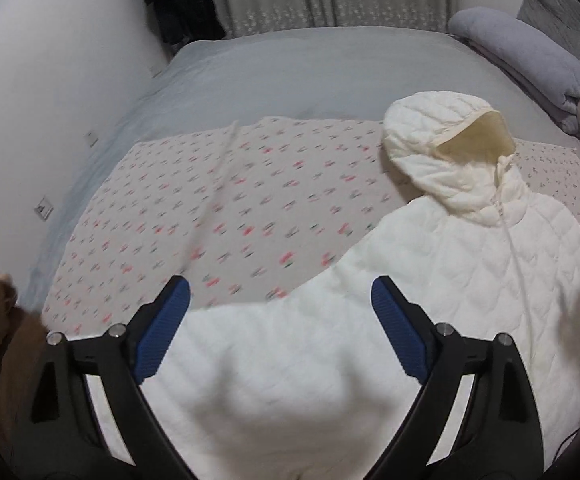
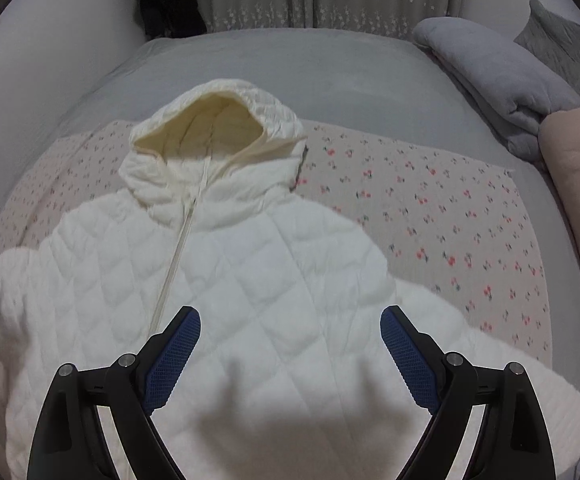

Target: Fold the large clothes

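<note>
1. Left wrist view — the left hand-held gripper (image 1: 279, 300) has its blue pads spread wide with nothing pinched between them. The white quilted hooded jacket (image 1: 430, 280) lies under and ahead of it, spread over a floral quilted mat (image 1: 209, 200) on the bed (image 1: 269, 68). The jaws being this far apart suggests the gripper is free to take a new hold, not carrying cloth.
2. In the same view the hood (image 1: 450, 148) lies at the far right, opening upward, and a sleeve or side panel runs toward the camera below the pads. The cloth there is blurred, so I cannot tell whether a pad touches it. A brown shape sits at the left edge, too unclear to name.
3. Right wrist view — the right hand-held gripper (image 2: 290, 340) is likewise wide open and holds nothing. It hangs over the jacket's chest, just right of the zip (image 2: 177, 248).
4. Here the jacket lies front-up, zipped, hood at the far end, with one sleeve trailing right across the mat. Laid flat like this, it looks ready for folding, with no fold visible yet.
5. Folded grey bedding (image 2: 498, 80) and a pink cushion (image 2: 574, 200) sit at the bed's right side, well apart from the jacket, probably pushed aside to leave room.
</note>
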Available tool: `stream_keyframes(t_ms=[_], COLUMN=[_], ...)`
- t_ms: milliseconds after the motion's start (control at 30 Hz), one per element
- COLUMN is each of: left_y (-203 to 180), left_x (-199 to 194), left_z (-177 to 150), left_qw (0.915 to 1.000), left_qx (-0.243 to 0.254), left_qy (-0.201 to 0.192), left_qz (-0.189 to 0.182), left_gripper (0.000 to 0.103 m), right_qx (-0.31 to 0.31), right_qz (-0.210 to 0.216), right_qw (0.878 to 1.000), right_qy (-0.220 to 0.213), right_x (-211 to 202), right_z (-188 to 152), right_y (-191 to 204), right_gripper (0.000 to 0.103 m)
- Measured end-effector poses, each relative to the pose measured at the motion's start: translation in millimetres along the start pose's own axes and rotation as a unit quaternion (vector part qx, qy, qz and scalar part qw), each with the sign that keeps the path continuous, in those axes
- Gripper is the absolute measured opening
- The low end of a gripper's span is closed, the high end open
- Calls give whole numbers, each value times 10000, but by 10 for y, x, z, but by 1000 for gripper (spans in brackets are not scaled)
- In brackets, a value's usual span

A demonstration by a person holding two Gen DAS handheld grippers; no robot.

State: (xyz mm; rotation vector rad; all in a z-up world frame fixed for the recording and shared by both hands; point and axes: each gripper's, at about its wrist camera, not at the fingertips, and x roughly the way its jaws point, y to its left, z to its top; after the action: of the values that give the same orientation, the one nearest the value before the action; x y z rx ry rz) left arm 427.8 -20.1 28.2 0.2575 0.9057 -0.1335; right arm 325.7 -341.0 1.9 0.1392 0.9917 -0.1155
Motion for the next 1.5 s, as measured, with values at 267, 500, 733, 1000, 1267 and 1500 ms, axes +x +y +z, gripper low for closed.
stream_keyframes(t_ms=[267, 500, 733, 1000, 1267, 1500], left_y=[-1178, -1287, -1134, -1027, -628, -740], left_x=[976, 1206, 1711, 1642, 1367, 1479], left_z=[668, 841, 613, 588, 719, 850], left_qw=[9986, 9934, 9973, 9932, 9686, 9597], left_qx=[298, 236, 453, 427, 448, 1130], left_qy=[-335, -1065, -517, -352, -132, 349], left_qz=[-293, -348, -257, -1027, -2440, -2550], left_gripper=[92, 72, 7, 47, 86, 88], right_qx=[722, 531, 174, 88, 31, -296], right_qz=[283, 293, -538, 118, 1161, 1794], right_qw=[9961, 9947, 9976, 9985, 9924, 9831], right_qy=[-423, -833, -397, -524, -403, -197], right_x=[821, 1193, 1624, 1551, 1215, 1088], right_z=[693, 1013, 840, 679, 546, 582], right_y=[-14, 85, -45, -9, -411, -388], right_gripper=[93, 70, 11, 25, 79, 82])
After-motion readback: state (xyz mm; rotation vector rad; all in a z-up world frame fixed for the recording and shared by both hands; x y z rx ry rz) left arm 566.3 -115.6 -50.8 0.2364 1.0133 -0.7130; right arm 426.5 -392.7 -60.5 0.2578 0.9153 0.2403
